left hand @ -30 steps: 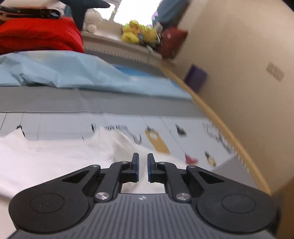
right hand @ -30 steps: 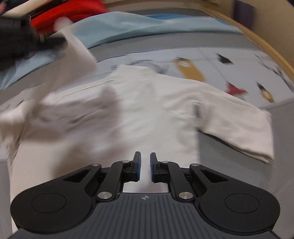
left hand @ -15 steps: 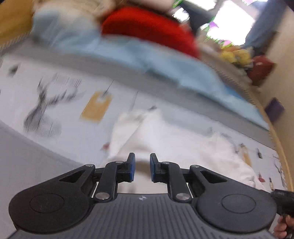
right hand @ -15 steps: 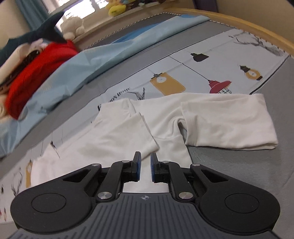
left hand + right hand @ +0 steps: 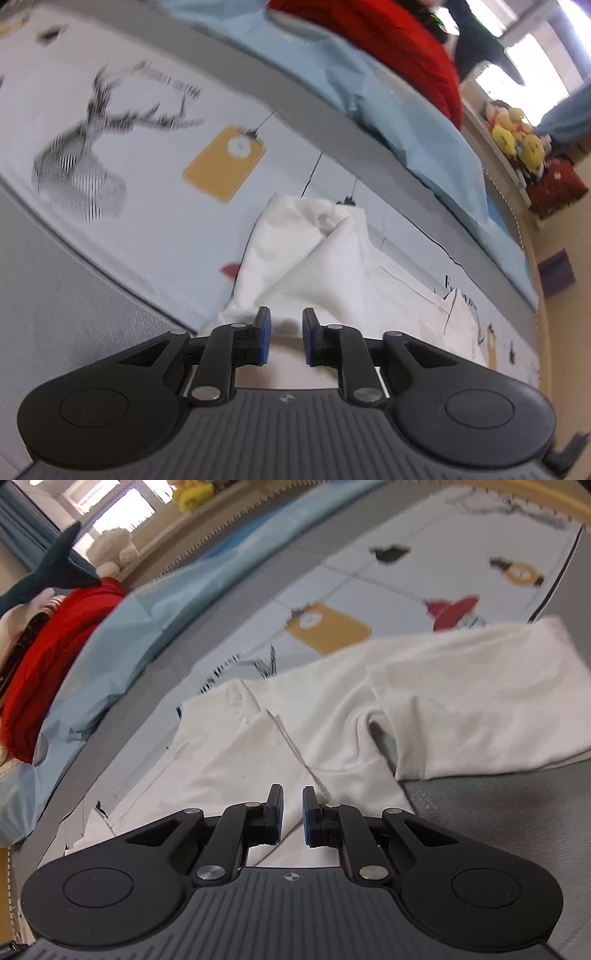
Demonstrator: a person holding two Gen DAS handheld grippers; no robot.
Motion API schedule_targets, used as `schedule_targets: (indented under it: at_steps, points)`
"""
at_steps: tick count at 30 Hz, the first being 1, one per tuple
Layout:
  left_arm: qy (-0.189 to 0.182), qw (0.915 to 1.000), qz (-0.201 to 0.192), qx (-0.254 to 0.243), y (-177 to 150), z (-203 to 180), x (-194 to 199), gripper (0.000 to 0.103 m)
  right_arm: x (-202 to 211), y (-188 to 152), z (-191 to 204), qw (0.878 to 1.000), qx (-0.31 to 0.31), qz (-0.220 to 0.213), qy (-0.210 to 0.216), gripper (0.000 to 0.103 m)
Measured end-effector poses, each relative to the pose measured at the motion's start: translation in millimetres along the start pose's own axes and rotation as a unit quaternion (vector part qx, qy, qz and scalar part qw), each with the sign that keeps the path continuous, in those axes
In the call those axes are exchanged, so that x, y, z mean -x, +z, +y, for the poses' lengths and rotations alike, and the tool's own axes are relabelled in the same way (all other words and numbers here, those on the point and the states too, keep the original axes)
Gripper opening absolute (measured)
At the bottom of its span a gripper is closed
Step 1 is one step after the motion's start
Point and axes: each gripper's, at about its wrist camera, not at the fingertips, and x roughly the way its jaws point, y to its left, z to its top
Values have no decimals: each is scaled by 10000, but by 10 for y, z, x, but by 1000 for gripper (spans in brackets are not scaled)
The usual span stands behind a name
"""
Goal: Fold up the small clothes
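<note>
The left gripper (image 5: 284, 339) has its jaws a little apart, with a narrow gap between the blue pads (image 5: 264, 341). Nothing is between them; white cloth shows through the gap. The right gripper (image 5: 292, 815) is the same: a small gap, blue pads (image 5: 308, 821), nothing held. It is not clear if either touches the cloth below.

The shirt (image 5: 388, 716) is white, soft and matte. It lies on the printed sheet (image 5: 155, 155). In the right view one sleeve (image 5: 480, 698) lies flat to the right, reaching onto the grey cover (image 5: 498, 812), and another part is folded over the body with a straight edge. In the left view the shirt (image 5: 314, 258) makes a pointed fold with small wrinkles near its top.

The sheet is pale, with a yellow tag (image 5: 225, 162) and a striped deer (image 5: 85, 155) drawn on it. Behind lie a light blue crumpled cloth (image 5: 406, 122) and a red knitted pile (image 5: 388, 44).
</note>
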Motion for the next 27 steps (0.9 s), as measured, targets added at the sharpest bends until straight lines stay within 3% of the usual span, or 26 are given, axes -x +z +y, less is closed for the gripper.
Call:
schedule_targets:
  at_steps: [3, 8, 12, 13, 15, 19, 22, 24, 25, 27]
  points:
    - [-128, 9992, 206, 319, -8, 89, -111, 25, -135, -16, -58, 9996, -209, 157, -85, 30]
    - [-457, 9942, 421, 875, -27, 205, -239, 41, -270, -5, -96, 9989, -406, 228, -112, 31]
    - [-586, 9903, 450, 1175, -26, 250, -299, 43, -304, 15, -50, 9993, -323, 122, -141, 31]
    - [-601, 9894, 436, 1248, -22, 264, -309, 43, -316, 18, -39, 9994, -287, 107, -156, 30]
    - [-638, 9875, 412, 1378, -14, 279, -327, 43, -321, 34, -17, 9995, -154, 13, -275, 8]
    - [-647, 9852, 380, 1539, -11, 293, -365, 43, -207, 107, 30, 9997, -68, -247, -63, 7]
    - [-578, 9847, 330, 1609, -14, 322, -364, 41, 135, 175, 174, 9953, 133, -872, 399, 6]
    - [-512, 9853, 269, 1607, -12, 338, -334, 24, 399, 200, 236, 9881, 223, -1386, 629, 6]
    - [-464, 9868, 254, 1532, -11, 338, -315, 5, 481, 211, 235, 9855, 237, -1546, 664, 6]
    - [-204, 9917, 219, 1247, 0, 313, -269, 0, 416, 235, 163, 9895, 182, -1410, 254, 6]
